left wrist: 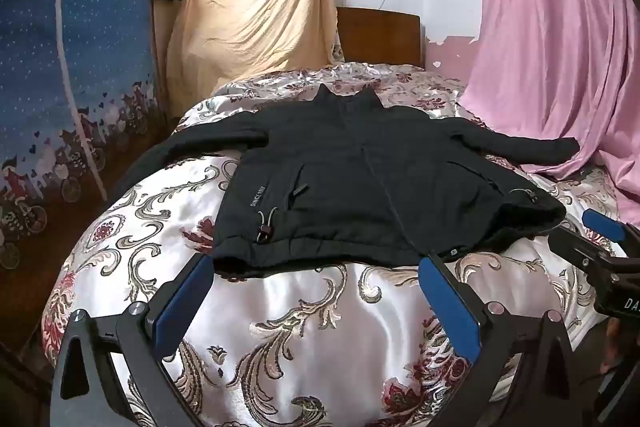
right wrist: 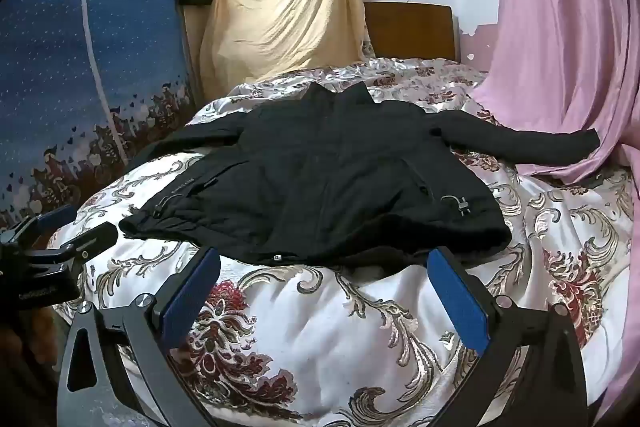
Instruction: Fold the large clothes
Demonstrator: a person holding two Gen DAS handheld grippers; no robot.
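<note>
1. Hovering wide open just short of the hem's left corner: left hand-held gripper [left wrist: 316,267], holding nothing, blue pads apart over the bed [left wrist: 320,307].
2. Lying face up on the quilt straight ahead of both tools: black jacket [left wrist: 360,179], hem nearest, collar pointing away toward the headboard [left wrist: 380,35], sleeves spreading sideways.
3. Running collar to hem, away from the cameras: the body's long axis; sleeve line crossing it.
4. Waiting equally wide and empty near the hem's right corner: right hand-held gripper [right wrist: 324,267], seemingly about as near.
</note>
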